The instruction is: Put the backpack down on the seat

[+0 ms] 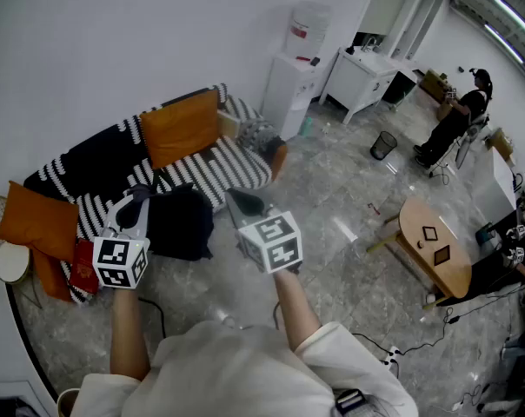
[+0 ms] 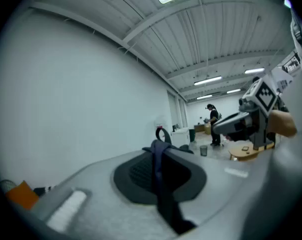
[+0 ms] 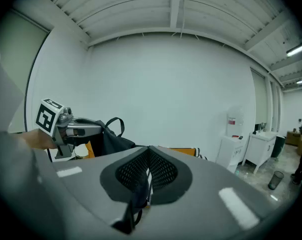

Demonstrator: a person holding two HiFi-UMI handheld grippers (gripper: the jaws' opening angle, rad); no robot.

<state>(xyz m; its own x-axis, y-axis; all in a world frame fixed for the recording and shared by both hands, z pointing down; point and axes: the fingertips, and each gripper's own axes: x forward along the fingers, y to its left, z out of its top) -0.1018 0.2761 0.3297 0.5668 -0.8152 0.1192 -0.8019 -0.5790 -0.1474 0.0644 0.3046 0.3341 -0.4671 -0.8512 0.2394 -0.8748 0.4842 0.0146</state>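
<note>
Pointing near level, left hand-held gripper [image 2: 158, 150] pinching backpack strap [image 2: 164, 194].

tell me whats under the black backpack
Striped sofa seat shows beyond the backpack, and grey floor shows nearer. What lies directly beneath is covered by it, so contact with the seat cannot be told.

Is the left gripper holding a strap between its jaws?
Yes, in the left gripper view a dark strap is pinched between the left gripper's shut jaws.
</note>
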